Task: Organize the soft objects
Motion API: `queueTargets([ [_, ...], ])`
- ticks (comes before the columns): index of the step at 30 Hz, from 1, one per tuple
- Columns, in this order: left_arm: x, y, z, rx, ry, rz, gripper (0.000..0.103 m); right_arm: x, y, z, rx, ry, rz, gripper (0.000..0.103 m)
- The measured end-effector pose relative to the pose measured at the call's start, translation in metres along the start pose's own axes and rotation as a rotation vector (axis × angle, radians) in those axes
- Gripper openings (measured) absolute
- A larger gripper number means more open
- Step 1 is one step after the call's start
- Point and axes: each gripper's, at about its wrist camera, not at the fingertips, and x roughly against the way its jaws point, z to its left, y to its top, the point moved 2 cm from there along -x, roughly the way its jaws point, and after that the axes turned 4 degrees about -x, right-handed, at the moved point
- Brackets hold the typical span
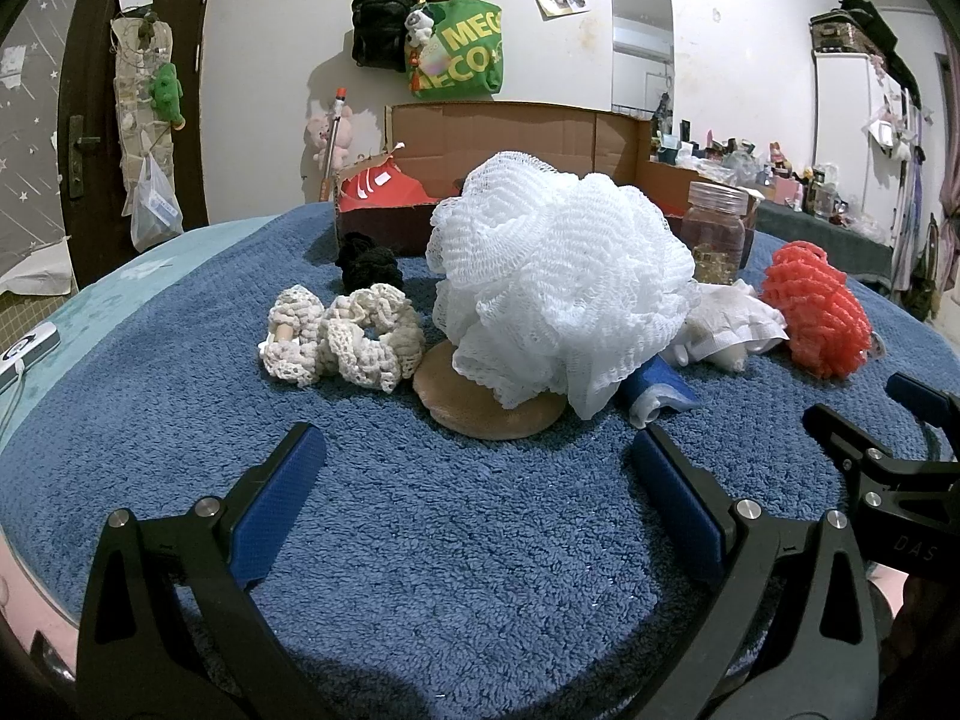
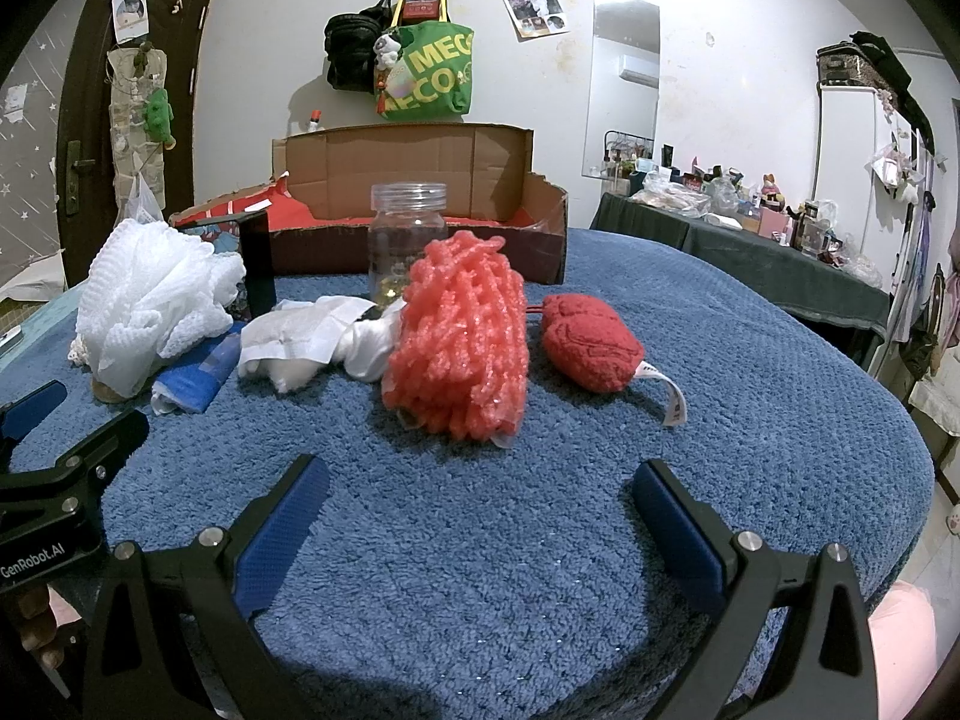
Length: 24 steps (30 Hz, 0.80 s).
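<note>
A big white mesh bath puff (image 1: pixel 558 276) (image 2: pixel 153 306) rests on a round tan sponge (image 1: pixel 486 402) in the middle of the blue towel. Left of it lie cream crochet scrunchies (image 1: pixel 342 339) and a black scrunchie (image 1: pixel 367 264). To its right are a blue cloth roll (image 1: pixel 657 390) (image 2: pixel 195 375), white cloth (image 1: pixel 729 324) (image 2: pixel 312 336), a coral mesh puff (image 1: pixel 819 312) (image 2: pixel 462 336) and a dark red plush pad (image 2: pixel 591 348). My left gripper (image 1: pixel 474 450) is open and empty, short of the white puff. My right gripper (image 2: pixel 477 480) is open and empty, just before the coral puff.
An open cardboard box (image 1: pixel 516 144) (image 2: pixel 420 180) with red lining stands at the back of the blue towel (image 1: pixel 420 540) (image 2: pixel 720 360). A clear plastic jar (image 1: pixel 717 228) (image 2: pixel 408 240) stands before it. A cluttered dark table (image 2: pixel 750 240) is at right; a phone (image 1: pixel 24 354) lies far left.
</note>
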Motion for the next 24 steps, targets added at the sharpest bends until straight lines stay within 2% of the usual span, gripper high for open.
queueTargets([
  [11, 0.001, 0.004, 0.0, -0.002, -0.017, 0.016, 0.103, 0.002, 0.002, 0.003, 0.0, 0.007, 0.0, 0.103],
  [17, 0.008, 0.027, 0.007, 0.006, -0.036, -0.019, 0.103, 0.019, 0.024, -0.003, 0.003, 0.037, -0.054, 0.103],
  [24, 0.009, 0.054, 0.009, -0.016, -0.065, -0.048, 0.103, 0.015, 0.051, -0.002, -0.001, 0.051, -0.081, 0.103],
])
